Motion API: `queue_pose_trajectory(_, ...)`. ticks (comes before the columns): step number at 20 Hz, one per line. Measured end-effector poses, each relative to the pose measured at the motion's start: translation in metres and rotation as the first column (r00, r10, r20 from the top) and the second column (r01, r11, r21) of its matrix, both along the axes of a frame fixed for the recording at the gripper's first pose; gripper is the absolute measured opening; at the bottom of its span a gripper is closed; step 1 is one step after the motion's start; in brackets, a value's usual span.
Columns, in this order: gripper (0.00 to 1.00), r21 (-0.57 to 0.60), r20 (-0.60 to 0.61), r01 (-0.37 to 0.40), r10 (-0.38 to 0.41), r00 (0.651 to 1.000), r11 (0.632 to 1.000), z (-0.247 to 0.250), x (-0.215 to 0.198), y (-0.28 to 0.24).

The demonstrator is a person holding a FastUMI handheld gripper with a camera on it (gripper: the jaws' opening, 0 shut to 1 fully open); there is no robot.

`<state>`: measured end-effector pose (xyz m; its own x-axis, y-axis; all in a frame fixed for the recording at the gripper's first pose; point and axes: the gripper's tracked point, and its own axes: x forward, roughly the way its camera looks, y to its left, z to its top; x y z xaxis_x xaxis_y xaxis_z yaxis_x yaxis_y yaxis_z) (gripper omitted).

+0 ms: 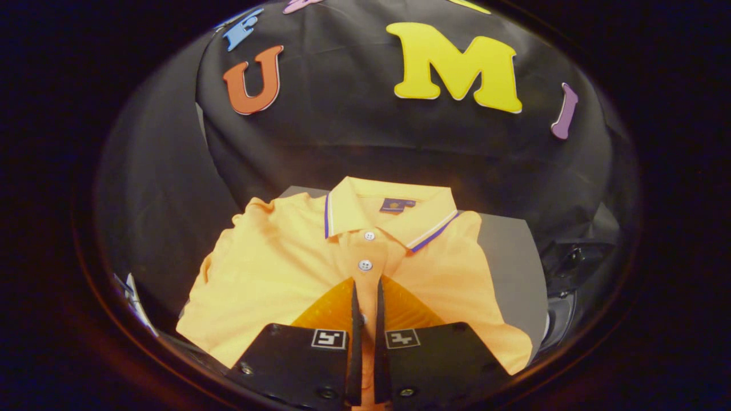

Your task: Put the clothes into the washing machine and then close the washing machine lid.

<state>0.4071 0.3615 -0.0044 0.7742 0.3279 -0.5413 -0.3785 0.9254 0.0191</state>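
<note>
One shirt pinched, nothing yet in the washer.

Two fingers of the gripper (366, 297) stand nearly together, pinching a narrow strip of the button placket of the orange polo shirt (274, 268), which lies flat and folded on a grey board (514, 262). The knit looks soft and faintly ribbed, with pale round buttons and a striped collar (394, 214) beyond the fingertips. Judging by this, loading is barely begun; lifting, dropping in and closing the lid remain. A dark, rounded object beside the board can't be identified.
</note>
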Motion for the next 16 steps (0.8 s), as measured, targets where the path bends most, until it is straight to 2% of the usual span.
queue_pose_trajectory(5, 0.07, 0.079, 0.017, -0.037, 0.036, 0.999, 0.996, 0.009, -0.022, -0.013)
queue_pose_trajectory(11, 0.07, 0.148, 0.157, -0.074, 0.050, 0.986, 0.986, 0.059, -0.065, -0.043)
queue_pose_trajectory(16, 0.07, 0.185, 0.304, -0.079, 0.019, 0.953, 0.979, 0.121, -0.109, -0.084)
